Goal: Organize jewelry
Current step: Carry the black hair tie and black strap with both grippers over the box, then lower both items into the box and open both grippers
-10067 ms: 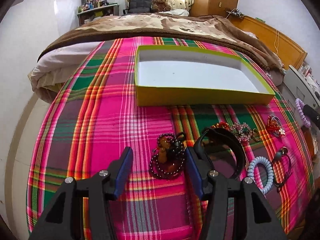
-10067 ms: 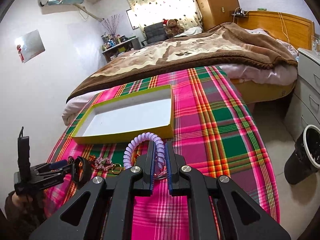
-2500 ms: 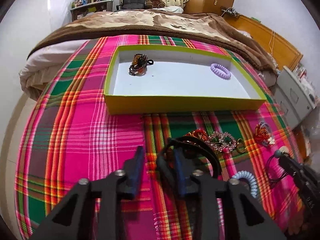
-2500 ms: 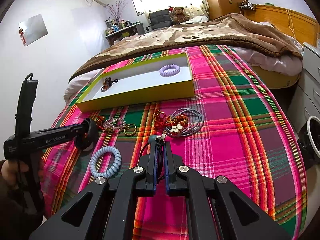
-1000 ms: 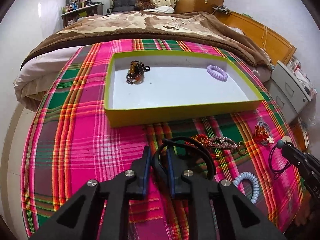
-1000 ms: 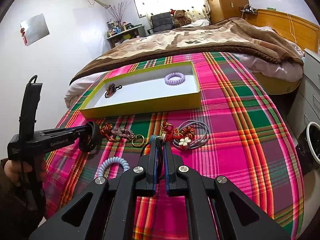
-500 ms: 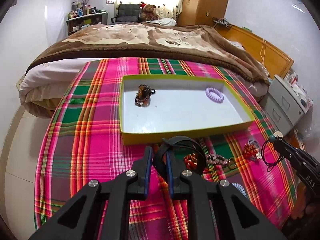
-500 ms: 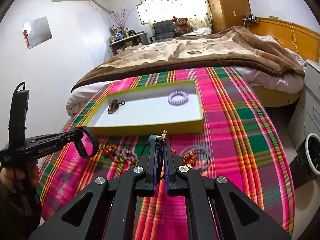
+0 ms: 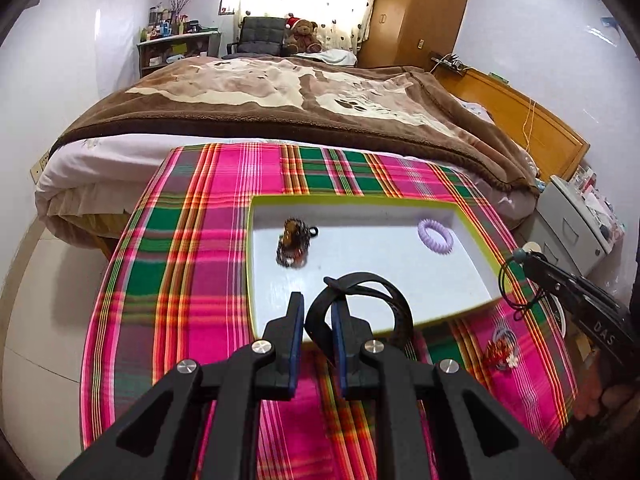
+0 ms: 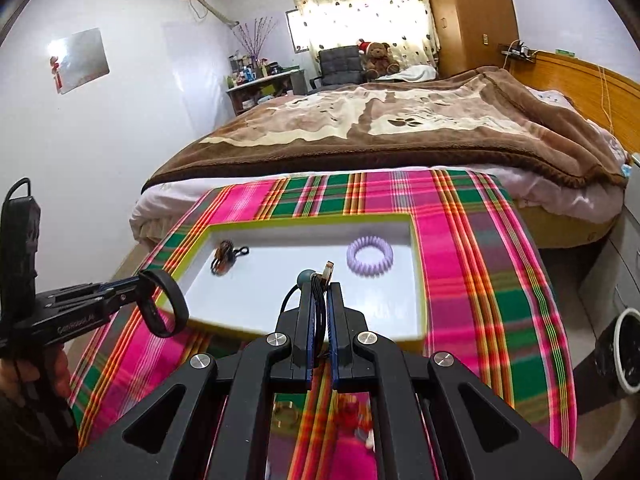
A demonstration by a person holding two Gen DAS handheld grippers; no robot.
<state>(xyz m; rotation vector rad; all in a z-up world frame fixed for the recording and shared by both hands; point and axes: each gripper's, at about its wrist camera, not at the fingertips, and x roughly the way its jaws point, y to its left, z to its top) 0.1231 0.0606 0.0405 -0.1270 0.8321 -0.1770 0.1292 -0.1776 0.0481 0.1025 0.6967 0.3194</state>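
Over the box's (image 9: pixel 476 216) near edge, my left fingers (image 9: pixel 316 312) are pinching a black band (image 9: pixel 396 304); my right fingers (image 10: pixel 319 304) are clamping a black cord (image 10: pixel 318 280). Inside, beads (image 9: pixel 294 244) are lying near the left wall, a purple coil (image 9: pixel 436 236) near the right.

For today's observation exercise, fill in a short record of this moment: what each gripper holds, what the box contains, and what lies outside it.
left gripper: shut on black band, above the box's near edge
right gripper: shut on black cord hair tie with teal bead, over the box
box: yellow-green rim, white floor, on plaid cloth
inside box: beaded bracelet at left, purple coil tie at right
outside box: red and gold ornament on the cloth
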